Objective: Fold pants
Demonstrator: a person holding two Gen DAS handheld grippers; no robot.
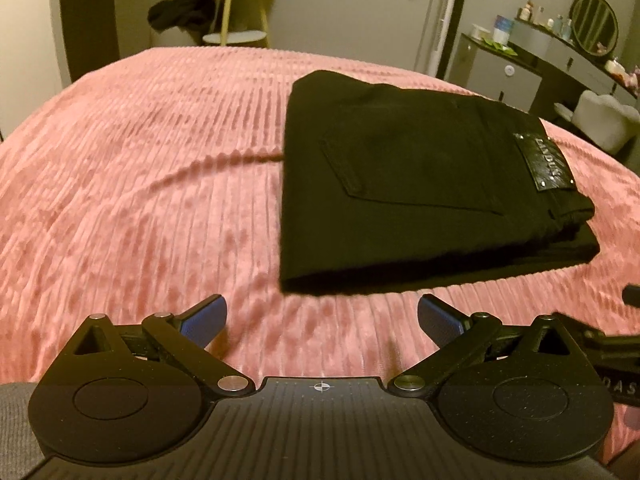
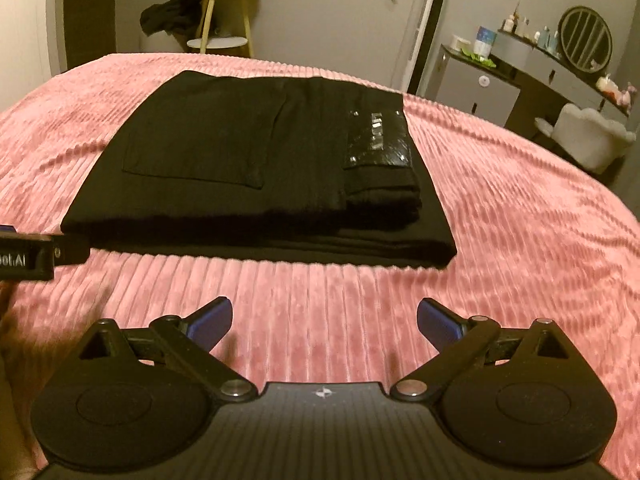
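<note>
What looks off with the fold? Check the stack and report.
Little stands out. The black pants lie folded flat on the pink bedspread. Only the top waistband layer sits short of the bottom layer's right edge. Both tools are open, clear of the cloth.

left wrist: low over the ribbed pink bedspread point(image 1: 140, 184), facing the far wall, folded black pants point(image 1: 408, 184) close ahead-right | right wrist: same heading, seemingly further right, pants point(image 2: 240, 168) ahead-left | shared: pants, bedspread point(image 2: 520, 240), grey dresser with round mirror point(image 1: 520, 64) point(image 2: 500, 76)
</note>
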